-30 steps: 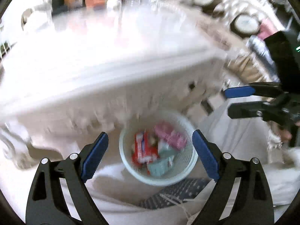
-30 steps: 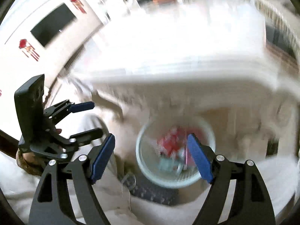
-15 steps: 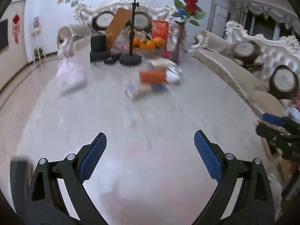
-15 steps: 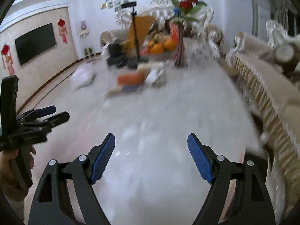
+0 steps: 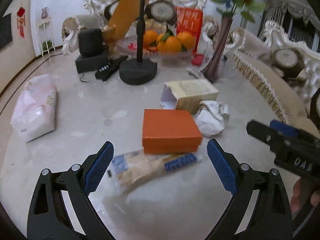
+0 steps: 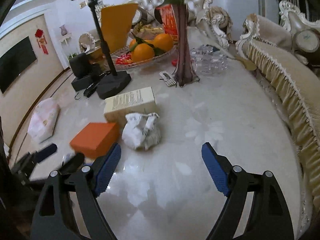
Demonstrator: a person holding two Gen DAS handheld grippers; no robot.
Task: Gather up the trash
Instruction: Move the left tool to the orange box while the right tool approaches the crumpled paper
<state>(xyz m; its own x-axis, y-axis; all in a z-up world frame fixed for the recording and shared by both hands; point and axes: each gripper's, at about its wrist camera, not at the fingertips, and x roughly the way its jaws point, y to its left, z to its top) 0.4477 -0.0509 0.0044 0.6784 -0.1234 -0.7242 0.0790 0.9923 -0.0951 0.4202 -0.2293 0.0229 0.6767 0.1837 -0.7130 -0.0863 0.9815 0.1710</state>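
The trash lies in a loose cluster at the middle of the pale marble table (image 5: 80,108). In the left wrist view a clear snack wrapper (image 5: 148,168) with blue ends lies low in the frame, right between the blue pads of the left gripper (image 5: 160,168), whose jaws stand wide with nothing pressed between them. An orange box (image 5: 170,131) sits just above the wrapper, its near edge overlapping it. To the box's right is a crumpled white paper ball (image 5: 212,118), and behind both a cream carton (image 5: 190,94) lies on its side, open end facing left.

In the right wrist view the right gripper (image 6: 161,168) is tilted down at the tabletop, jaws spread wide and empty; bare marble shows between them. The paper ball (image 6: 142,132) lies just above and left of that gap, the orange box (image 6: 96,138) is by the left pad, and the carton (image 6: 130,102) is farther back.

The right gripper's black body (image 5: 284,146) enters at the right edge of the left view, fingers (image 5: 304,194) of a hand partly cut off below it. The left gripper (image 6: 54,156) is dark and blurred at the lower left of the right view, hard to make out.
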